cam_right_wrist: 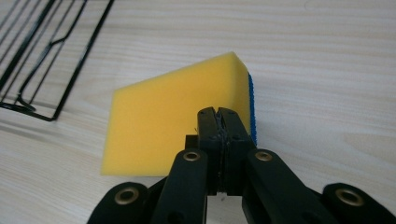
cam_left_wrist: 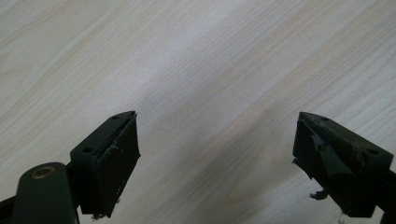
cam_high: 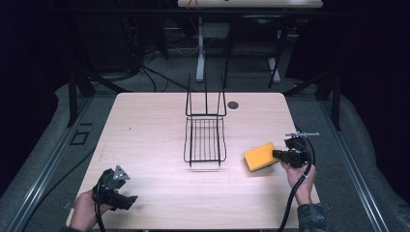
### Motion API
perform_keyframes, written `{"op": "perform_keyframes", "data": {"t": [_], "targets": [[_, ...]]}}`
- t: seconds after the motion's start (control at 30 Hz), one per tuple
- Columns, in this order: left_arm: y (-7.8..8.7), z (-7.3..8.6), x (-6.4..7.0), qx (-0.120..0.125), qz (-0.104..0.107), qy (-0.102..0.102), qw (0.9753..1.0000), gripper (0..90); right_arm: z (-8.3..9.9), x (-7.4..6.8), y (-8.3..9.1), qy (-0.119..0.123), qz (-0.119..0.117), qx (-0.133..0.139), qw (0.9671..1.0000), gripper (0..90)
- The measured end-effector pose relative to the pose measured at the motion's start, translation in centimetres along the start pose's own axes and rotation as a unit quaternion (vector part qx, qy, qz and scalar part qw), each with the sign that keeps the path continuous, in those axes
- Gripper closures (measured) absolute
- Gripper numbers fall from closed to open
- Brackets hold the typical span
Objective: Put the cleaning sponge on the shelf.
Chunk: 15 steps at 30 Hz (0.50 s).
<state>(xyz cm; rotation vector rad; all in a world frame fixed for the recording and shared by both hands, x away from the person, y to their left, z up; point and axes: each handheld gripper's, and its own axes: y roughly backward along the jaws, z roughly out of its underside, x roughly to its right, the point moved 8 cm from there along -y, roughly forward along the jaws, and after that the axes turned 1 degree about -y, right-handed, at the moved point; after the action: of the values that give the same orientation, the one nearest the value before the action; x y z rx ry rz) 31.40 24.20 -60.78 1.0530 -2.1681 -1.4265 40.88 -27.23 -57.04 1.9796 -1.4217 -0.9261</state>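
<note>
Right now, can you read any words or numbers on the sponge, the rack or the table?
None: no words, numbers or signs can be read.
Yellow foam sponge with a blue edge: plain.
Black wire rack: no label.
Pale wooden table: bare grain.

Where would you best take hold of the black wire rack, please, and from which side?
Grip a thin upright rod of the wire rack's raised back, coming from above with jaws open. Its flat grid lies against the table, leaving little to close around there. The open left gripper is free.
</note>
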Motion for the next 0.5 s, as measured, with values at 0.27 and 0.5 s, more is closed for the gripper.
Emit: {"op": "perform_keyframes", "data": {"t": [0.27,0.5], "targets": [[0.0,0.0,0.0,-0.001,-0.001,0.001,1.0000,14.4,-1.1,-0.8,1.9,0.015,-0.003,0.030,0.9994,90.0],[-0.1,0.0,0.0,-0.001,-0.001,0.001,1.0000,14.4,-1.6,-1.0,2.6,0.012,-0.011,0.041,0.9990,90.0]]}}
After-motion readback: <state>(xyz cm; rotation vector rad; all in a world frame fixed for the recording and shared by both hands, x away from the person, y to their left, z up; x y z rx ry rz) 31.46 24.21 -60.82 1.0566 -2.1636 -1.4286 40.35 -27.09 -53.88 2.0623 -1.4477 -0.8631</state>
